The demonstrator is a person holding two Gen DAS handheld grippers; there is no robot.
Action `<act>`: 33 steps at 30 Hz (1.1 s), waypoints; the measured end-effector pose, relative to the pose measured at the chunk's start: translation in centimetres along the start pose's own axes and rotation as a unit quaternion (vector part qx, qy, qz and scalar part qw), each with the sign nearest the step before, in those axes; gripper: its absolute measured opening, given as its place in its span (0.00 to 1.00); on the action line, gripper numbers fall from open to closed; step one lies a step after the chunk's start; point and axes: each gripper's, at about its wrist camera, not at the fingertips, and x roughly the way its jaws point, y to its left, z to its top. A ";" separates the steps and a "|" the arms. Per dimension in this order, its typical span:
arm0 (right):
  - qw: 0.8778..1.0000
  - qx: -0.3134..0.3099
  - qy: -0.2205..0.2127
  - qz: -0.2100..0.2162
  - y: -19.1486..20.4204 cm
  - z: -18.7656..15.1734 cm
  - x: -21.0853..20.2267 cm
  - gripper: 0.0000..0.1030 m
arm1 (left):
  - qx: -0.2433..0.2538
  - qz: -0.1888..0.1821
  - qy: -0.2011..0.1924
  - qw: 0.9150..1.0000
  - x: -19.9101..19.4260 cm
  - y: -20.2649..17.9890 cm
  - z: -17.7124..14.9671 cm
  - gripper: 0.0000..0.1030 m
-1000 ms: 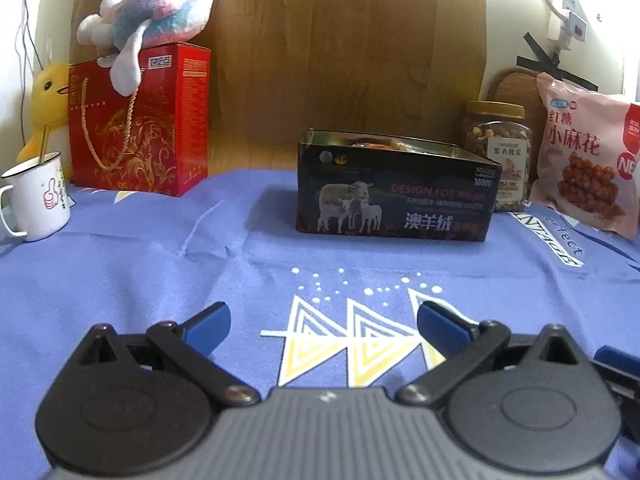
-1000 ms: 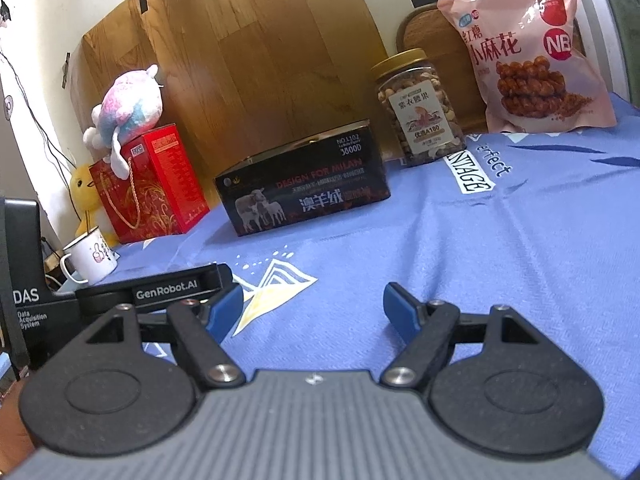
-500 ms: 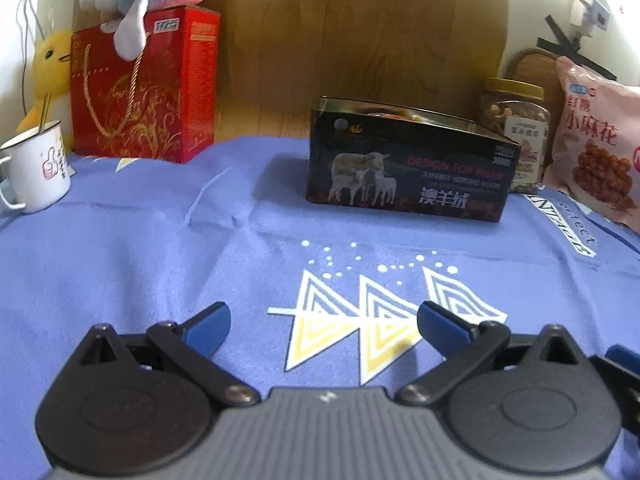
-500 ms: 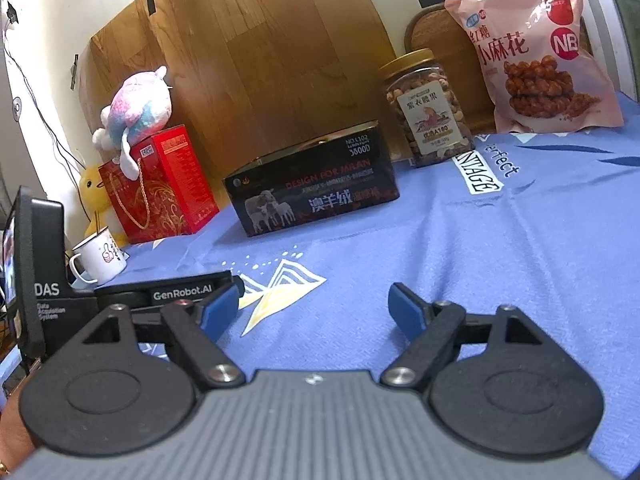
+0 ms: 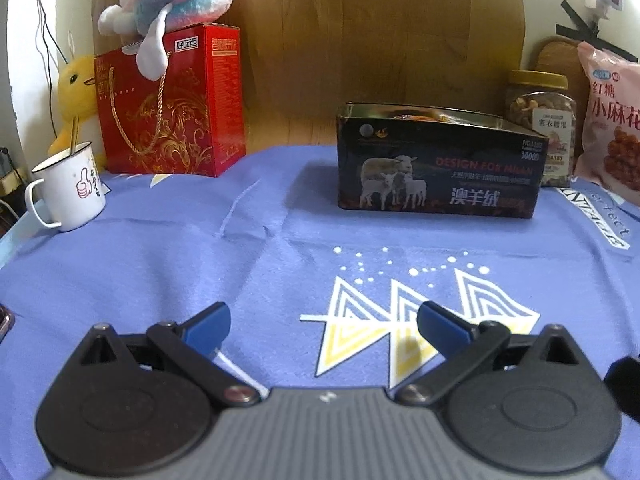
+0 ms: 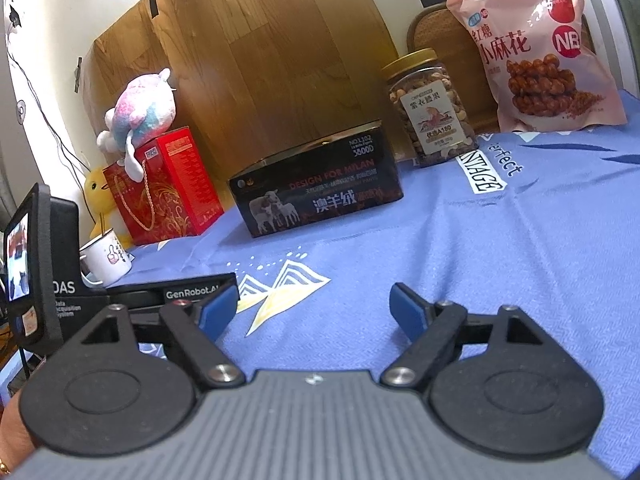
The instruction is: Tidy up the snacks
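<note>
Both my left gripper [image 5: 322,322] and right gripper [image 6: 314,306] are wide and empty. I think I'm just starting: the clear plastic nut jar [image 6: 434,108] beside the open dark tin box [image 5: 438,170] needs grabbing next.

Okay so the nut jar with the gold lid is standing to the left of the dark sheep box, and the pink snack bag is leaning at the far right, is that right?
Not quite. The nut jar stands to the right of the dark sheep box, between it and the pink snack bag. The right wrist view shows this clearly. The rest holds: the jar has a gold lid and the bag leans at the far right.
</note>
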 end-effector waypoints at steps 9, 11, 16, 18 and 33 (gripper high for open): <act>1.000 0.012 -0.005 0.010 -0.5 0.1 -0.2 0.84 | 0.019 0.061 -0.014 0.998 -1.5 -0.5 -0.1 1.00; 1.000 0.013 -0.004 0.011 -0.5 0.1 -0.2 0.84 | 0.013 0.059 -0.017 0.998 -2.2 -0.5 0.0 1.00; 1.000 0.013 -0.005 0.012 -0.5 0.0 -0.2 0.84 | 0.019 0.062 -0.018 0.998 -3.5 -1.0 0.0 1.00; 1.000 0.015 -0.005 0.013 -0.5 0.0 -0.3 0.84 | 0.021 0.059 -0.010 0.998 -4.0 -1.1 -0.1 1.00; 0.999 0.036 0.005 -0.025 -1.2 2.3 -2.8 0.84 | 0.027 0.042 0.004 0.999 -5.9 -1.4 -0.5 1.00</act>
